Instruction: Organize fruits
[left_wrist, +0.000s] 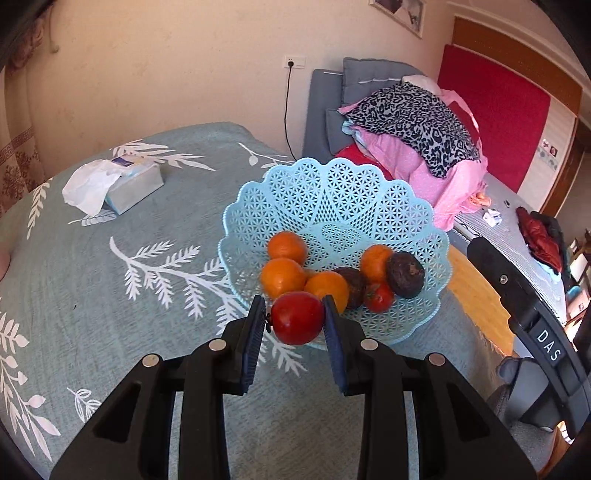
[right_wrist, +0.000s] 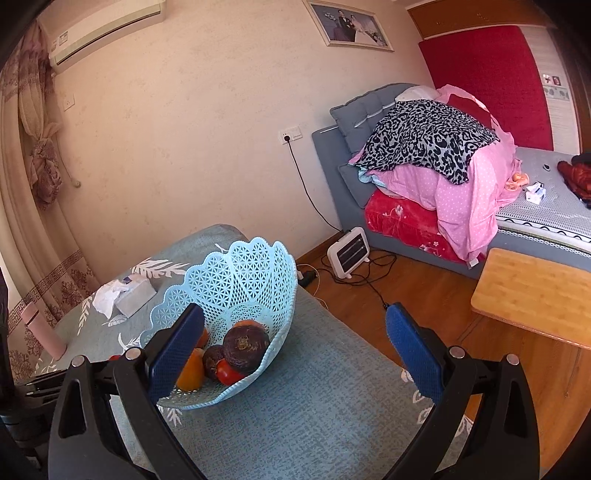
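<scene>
A light blue lattice basket (left_wrist: 332, 192) stands on the cloth-covered table. It holds several oranges (left_wrist: 282, 277), two dark brown fruits (left_wrist: 405, 275) and a small red tomato (left_wrist: 379, 297). My left gripper (left_wrist: 295, 319) is shut on a large red tomato (left_wrist: 297, 317), held at the basket's near rim. My right gripper (right_wrist: 295, 350) is open and empty, just right of the basket (right_wrist: 240, 273), above the table. The dark fruits (right_wrist: 245, 347) and small tomato (right_wrist: 229, 372) show there too.
A tissue box (left_wrist: 129, 182) lies at the table's far left. A pink bottle (right_wrist: 44, 332) stands at the left edge. Right of the table are wooden floor, a small heater (right_wrist: 349, 253), cables, a wooden side table (right_wrist: 535, 291) and a bed with piled bedding (right_wrist: 436, 155).
</scene>
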